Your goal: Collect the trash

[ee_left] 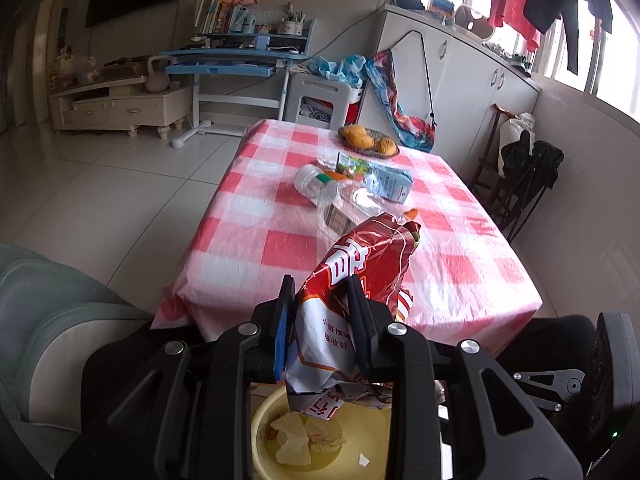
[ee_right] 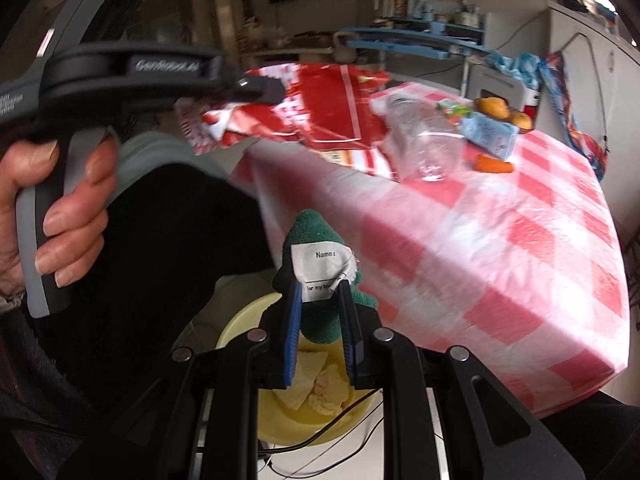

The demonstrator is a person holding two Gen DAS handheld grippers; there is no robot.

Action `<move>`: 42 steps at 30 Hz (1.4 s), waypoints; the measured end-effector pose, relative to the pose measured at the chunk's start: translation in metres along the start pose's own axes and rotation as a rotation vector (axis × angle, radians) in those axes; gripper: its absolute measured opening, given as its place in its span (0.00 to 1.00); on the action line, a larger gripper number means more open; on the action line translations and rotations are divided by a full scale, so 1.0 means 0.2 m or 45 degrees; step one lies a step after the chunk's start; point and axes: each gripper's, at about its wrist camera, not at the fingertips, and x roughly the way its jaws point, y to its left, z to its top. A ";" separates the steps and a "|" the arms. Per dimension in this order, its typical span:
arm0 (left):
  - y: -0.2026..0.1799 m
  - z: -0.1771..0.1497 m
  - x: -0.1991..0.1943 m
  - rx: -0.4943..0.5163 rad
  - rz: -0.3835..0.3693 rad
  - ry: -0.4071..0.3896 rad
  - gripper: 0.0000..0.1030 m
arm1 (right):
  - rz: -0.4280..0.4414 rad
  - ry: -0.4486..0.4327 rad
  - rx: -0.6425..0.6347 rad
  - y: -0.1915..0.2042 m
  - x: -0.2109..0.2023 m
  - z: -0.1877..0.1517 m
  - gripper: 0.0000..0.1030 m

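A lived-in home: checked-cloth tabletop [ee_left: 248,240], book-laden study desk [ee_left: 236,54], TV cabinet [ee_left: 120,108], laundry [ee_left: 516,4] hanging at windows.

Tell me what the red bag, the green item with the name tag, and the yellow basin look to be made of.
Red bag: thin glossy plastic film, probably; it creases sharply and shines.
Green item: soft fuzzy fabric, like fleece or terry; matte, nubbly surface, with a white woven-looking tag.
Yellow basin: likely moulded plastic; smooth, even colour, rounded rim.

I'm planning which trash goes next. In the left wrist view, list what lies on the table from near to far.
Red snack bag held in the left claw → clear plastic bottle → blue carton → basket of oranges.
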 end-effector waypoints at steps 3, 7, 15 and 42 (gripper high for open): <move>0.00 -0.05 0.00 0.006 0.005 0.036 0.25 | 0.007 0.032 -0.028 0.03 0.02 -0.01 0.20; 0.00 -0.14 0.04 0.006 0.011 0.125 0.25 | -0.018 0.033 -0.038 0.04 0.02 -0.02 0.37; -0.06 -0.34 0.16 0.128 0.009 0.384 0.28 | -0.121 -0.016 0.013 0.01 -0.03 -0.01 0.58; 0.05 -0.22 0.18 0.025 0.192 0.135 0.76 | -0.251 0.091 -0.087 0.10 0.04 -0.07 0.78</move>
